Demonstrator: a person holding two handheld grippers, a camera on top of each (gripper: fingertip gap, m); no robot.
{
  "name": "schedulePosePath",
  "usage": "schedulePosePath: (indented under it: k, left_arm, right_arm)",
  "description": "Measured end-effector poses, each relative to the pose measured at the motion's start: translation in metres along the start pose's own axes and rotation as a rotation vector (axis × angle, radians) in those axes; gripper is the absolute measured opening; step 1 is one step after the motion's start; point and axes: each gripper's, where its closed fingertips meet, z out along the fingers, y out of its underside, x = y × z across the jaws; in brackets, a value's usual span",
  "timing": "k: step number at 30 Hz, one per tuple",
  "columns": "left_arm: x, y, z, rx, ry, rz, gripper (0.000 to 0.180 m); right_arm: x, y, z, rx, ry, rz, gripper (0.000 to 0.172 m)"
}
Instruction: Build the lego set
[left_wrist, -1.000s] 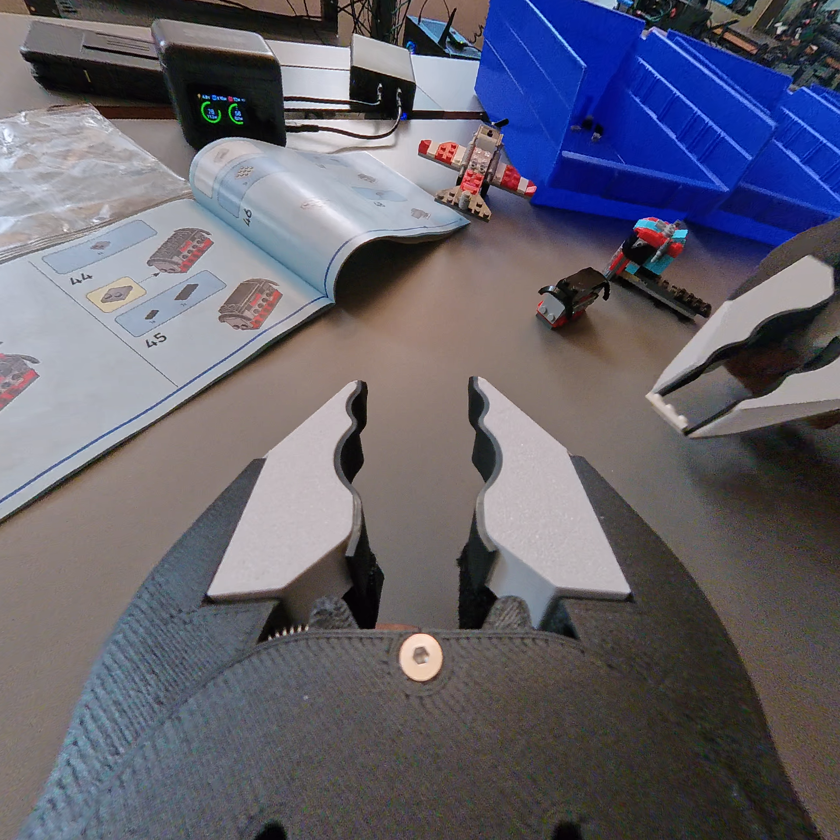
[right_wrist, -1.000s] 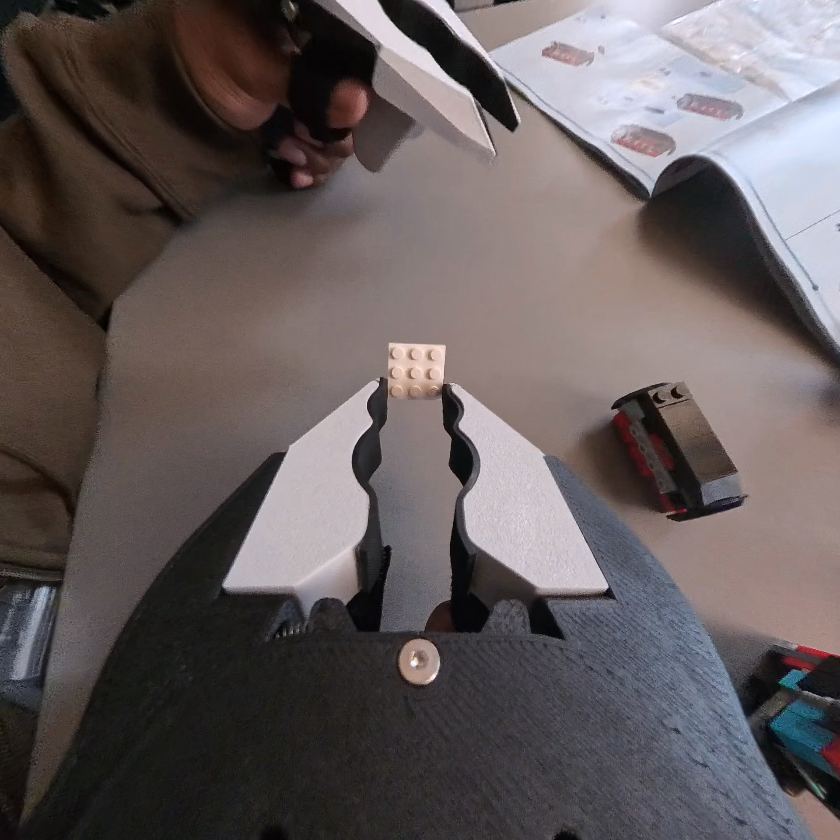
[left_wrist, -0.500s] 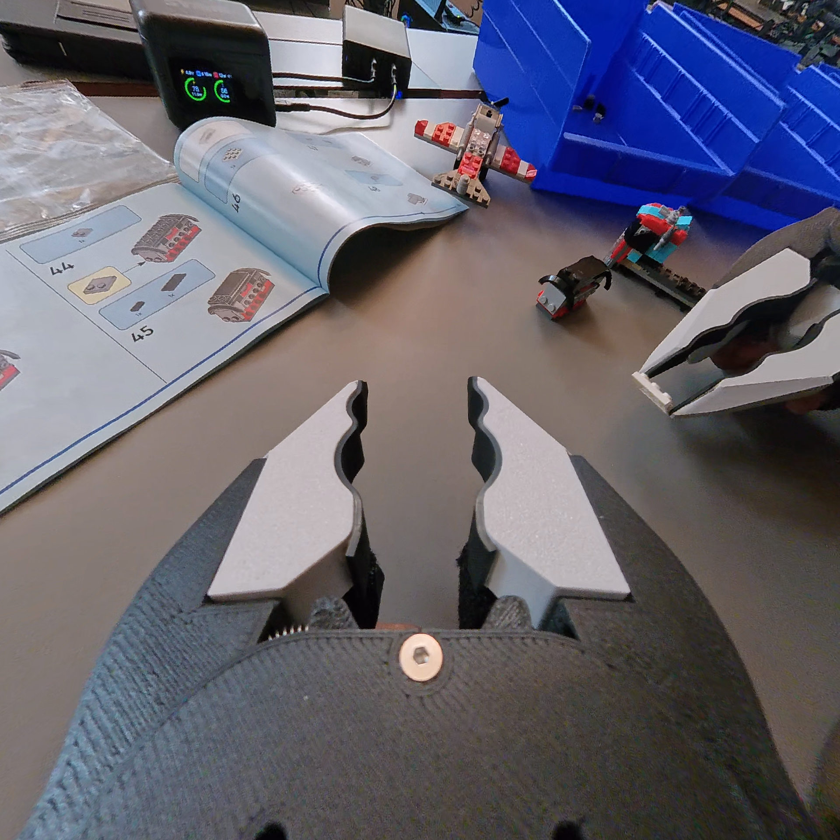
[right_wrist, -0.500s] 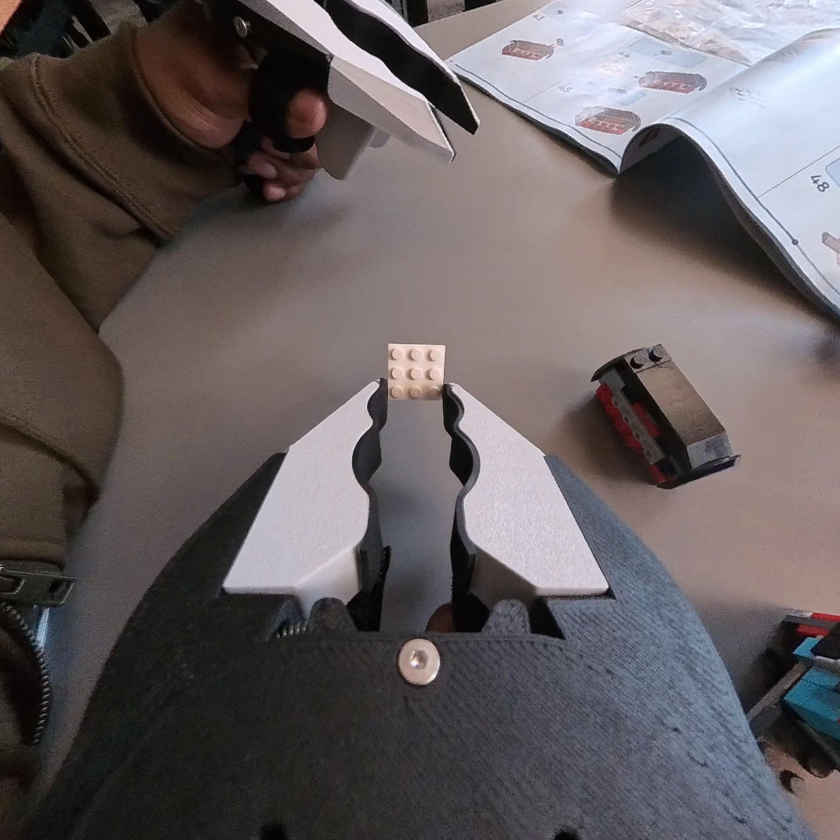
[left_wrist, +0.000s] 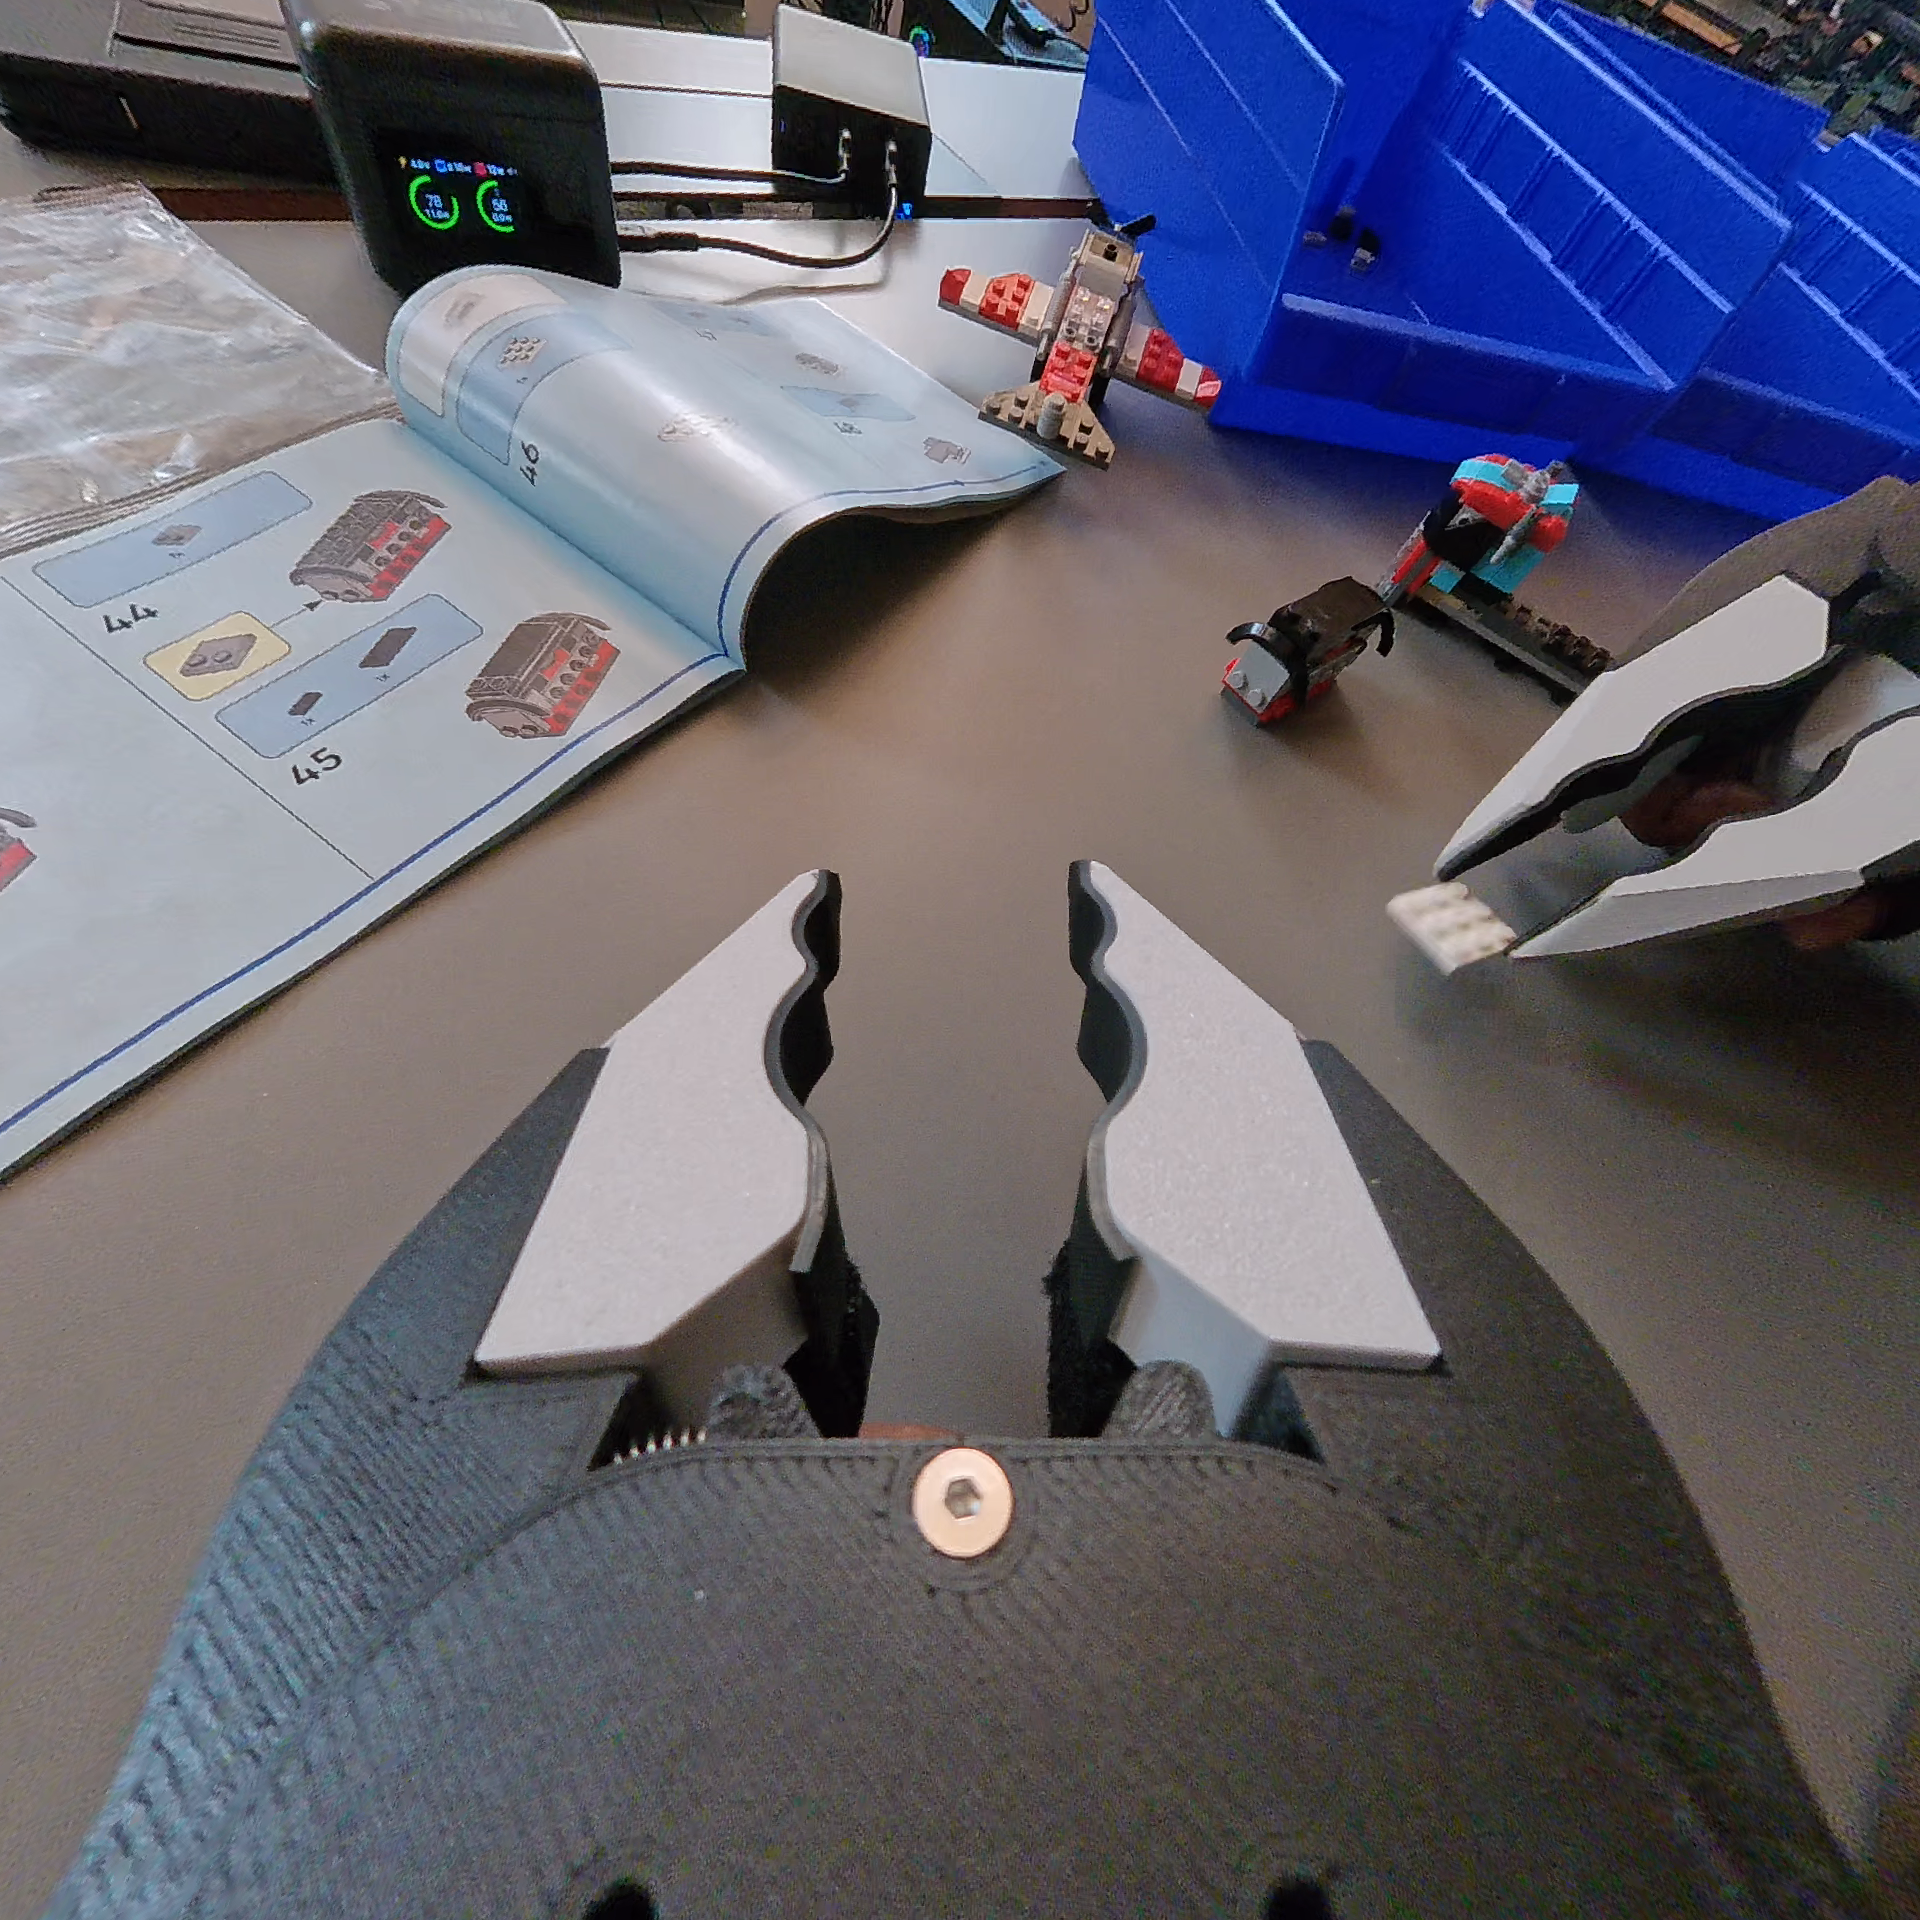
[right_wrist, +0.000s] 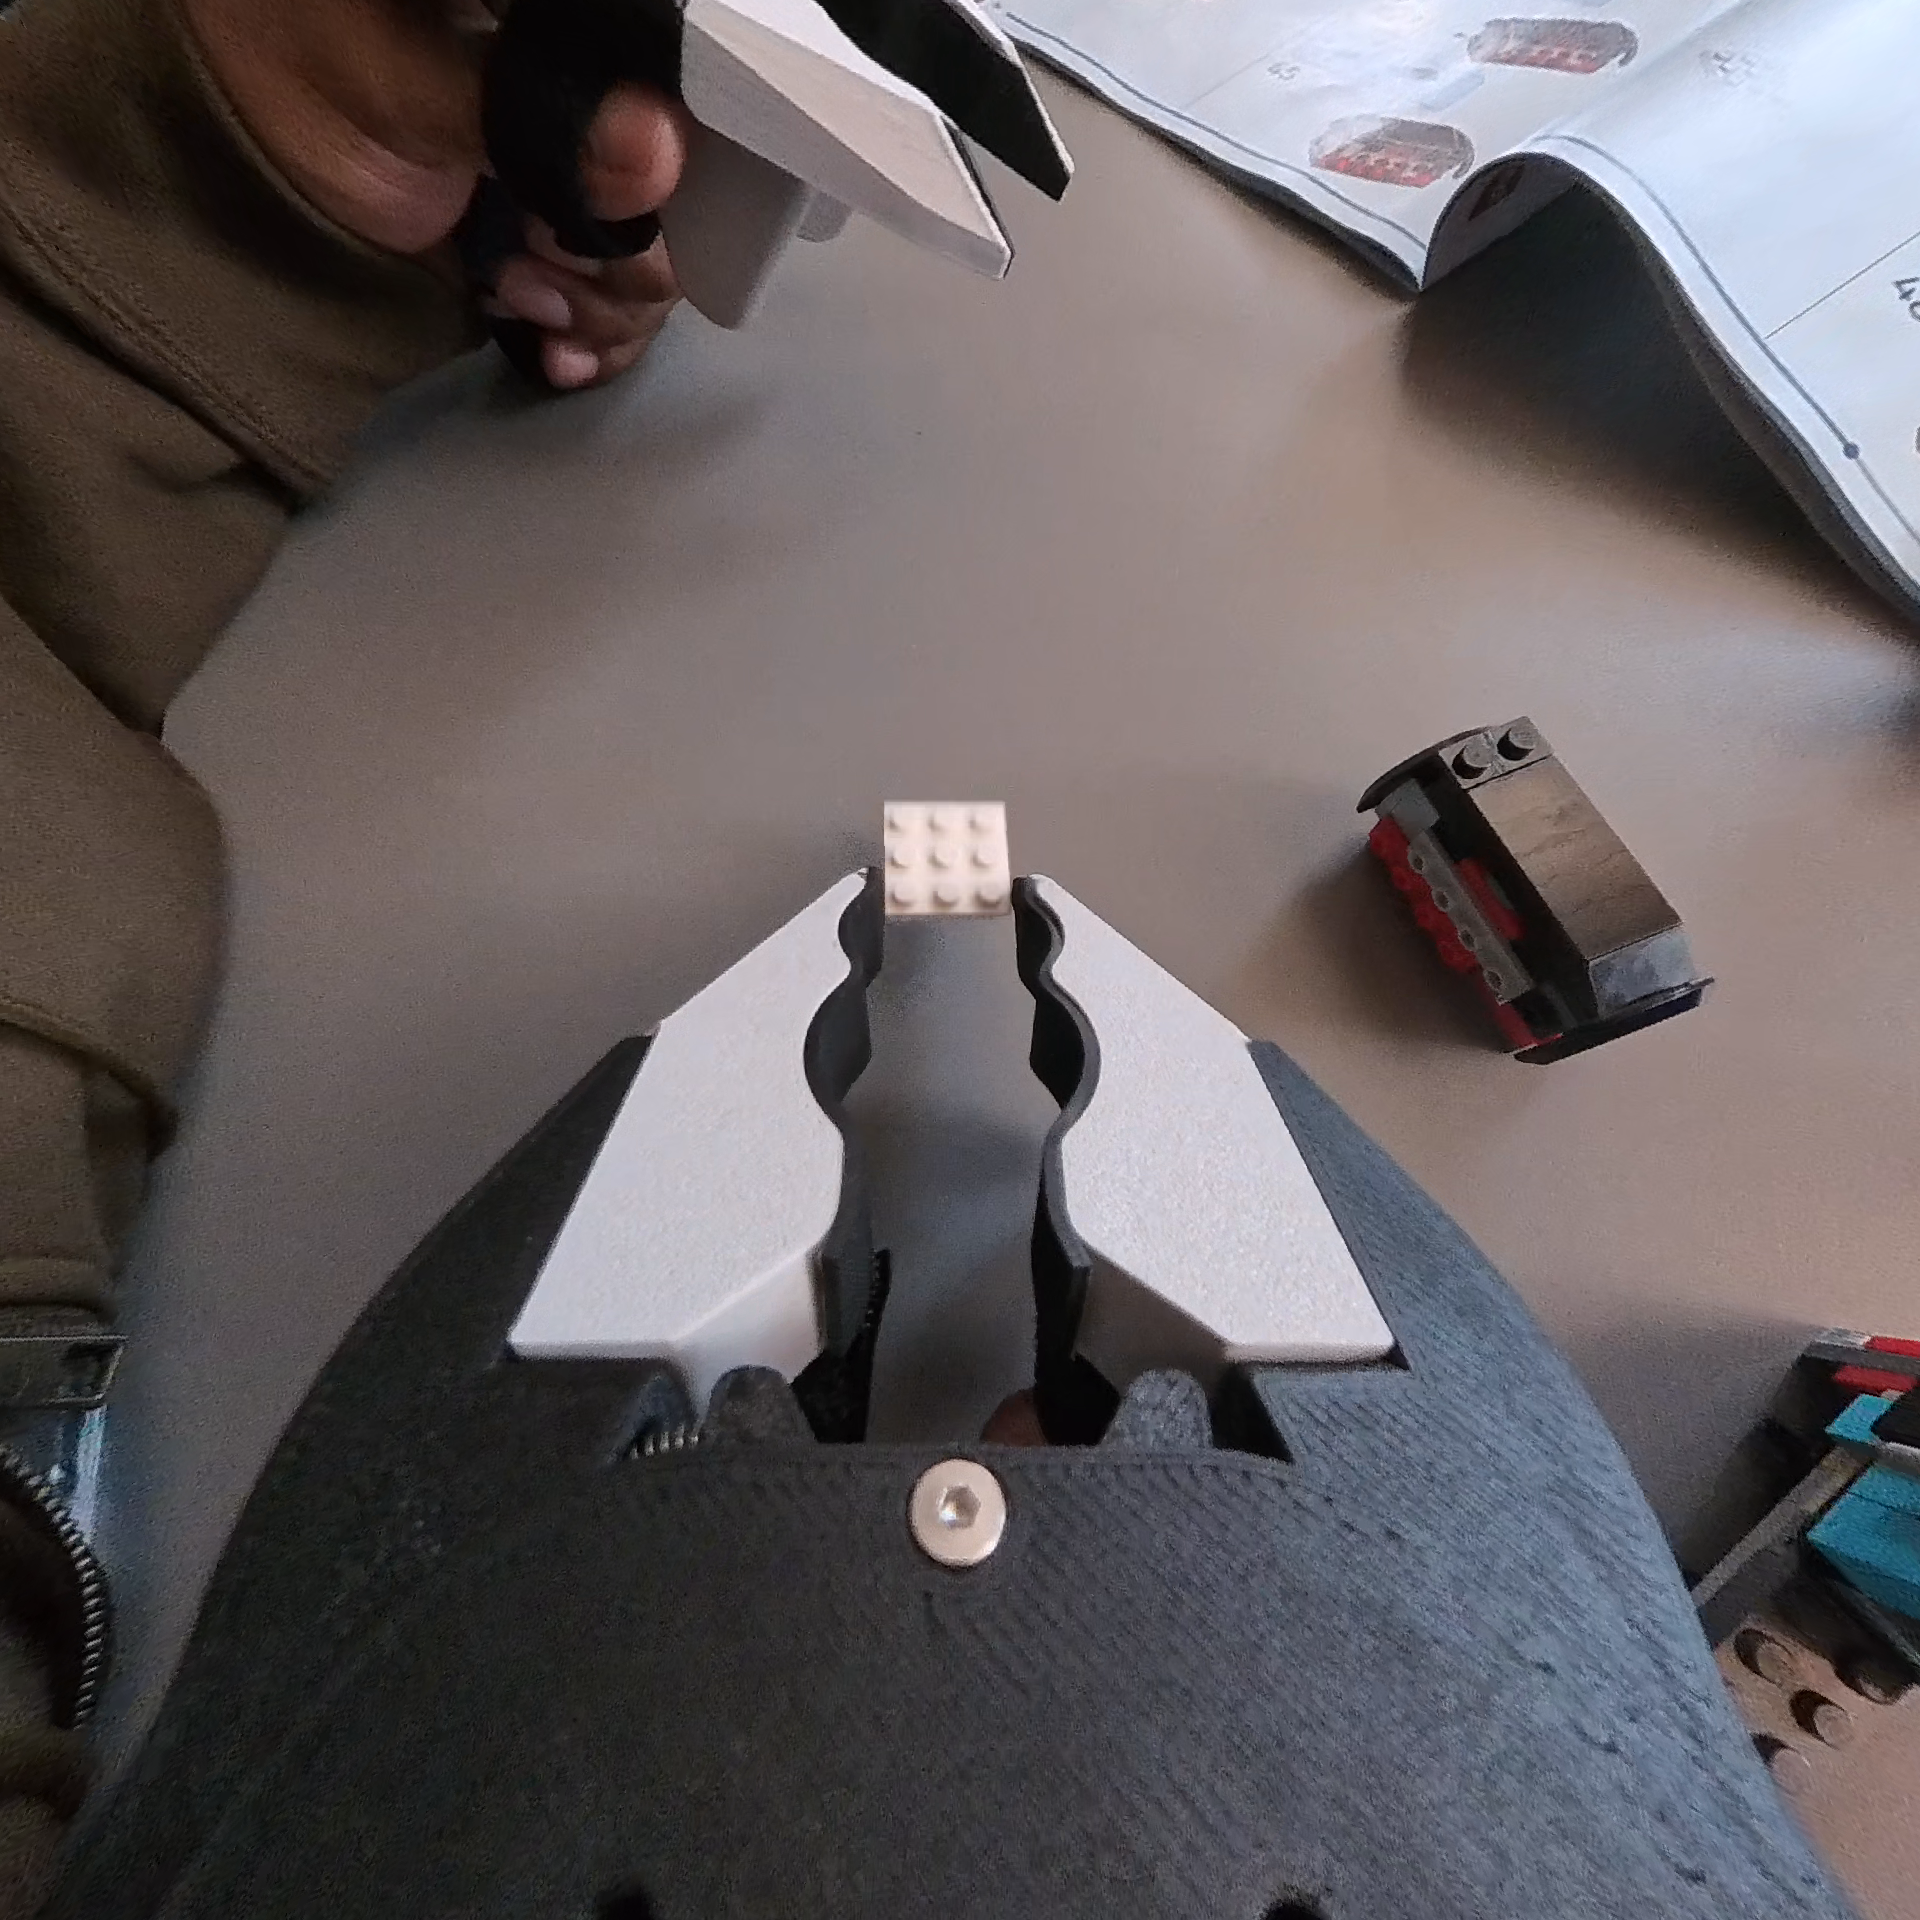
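While the right gripper (right_wrist: 945, 894) pinches the white studded plate (right_wrist: 945, 857) by its near edge above the bare table (right_wrist: 1039, 520), well left of the black-and-red block (right_wrist: 1527, 883), the left gripper (left_wrist: 951, 883) hovers spread and empty, so a level, steady hold seems wise.

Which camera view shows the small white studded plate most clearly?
The right wrist view. The white plate sits near the centre, its studded face toward the camera, pinched at the tips of the right hand-held gripper. The left wrist view shows it only small, far right, seen obliquely, sticking out from the fingertips.
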Motion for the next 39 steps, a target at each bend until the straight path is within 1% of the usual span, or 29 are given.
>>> schedulePosePath:
  k: [8, 24, 39]
  left_arm:
    - [0.001, 0.0, 0.0, 0.001, 0.002, 0.002, 0.045]
    - [0.001, 0.0, 0.0, -0.002, 0.004, 0.003, 0.045]
    - [0.001, 0.002, 0.002, -0.016, 0.004, 0.0, 0.045]
  right_arm:
    - [0.0, -0.001, -0.001, 0.008, -0.012, 0.009, 0.03]
    - [0.0, -0.004, -0.004, 0.037, -0.038, 0.034, 0.031]
    - [-0.005, -0.011, -0.015, 0.131, -0.029, 0.0, 0.031]
